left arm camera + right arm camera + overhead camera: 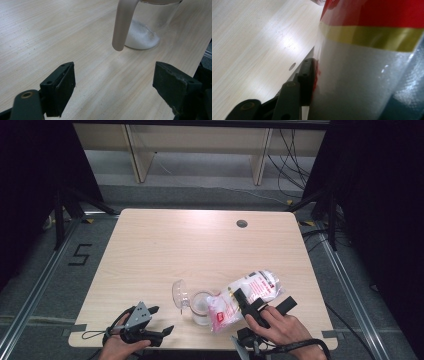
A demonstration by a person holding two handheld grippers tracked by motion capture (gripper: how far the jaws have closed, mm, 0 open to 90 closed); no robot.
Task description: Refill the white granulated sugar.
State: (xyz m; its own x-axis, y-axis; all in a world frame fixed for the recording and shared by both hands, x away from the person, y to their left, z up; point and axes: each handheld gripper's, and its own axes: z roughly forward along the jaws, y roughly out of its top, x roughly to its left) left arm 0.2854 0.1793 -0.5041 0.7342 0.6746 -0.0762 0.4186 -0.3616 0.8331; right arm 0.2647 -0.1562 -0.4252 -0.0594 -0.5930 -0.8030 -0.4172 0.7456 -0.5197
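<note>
A clear plastic bag of white powder point(250, 292), printed with red and gold bands, lies tilted with its lower end over a small clear jar point(201, 309) near the table's front edge. My right gripper point(264, 301) is shut on the bag, and one pad point(308, 75) presses into the bag point(367, 82). The jar's round lid point(179, 293) is swung open to the left. The jar point(146, 32) has white powder at its bottom and a pale curved clasp point(122, 25) hanging in front. My left gripper point(162, 319) is left of the jar; the left gripper point(113, 72) is open and holds nothing.
The light wooden table point(165, 245) has a round cable hole point(242, 223) at the back right. Wooden furniture legs and cables stand on the floor beyond the far edge. Dark curtains flank both sides.
</note>
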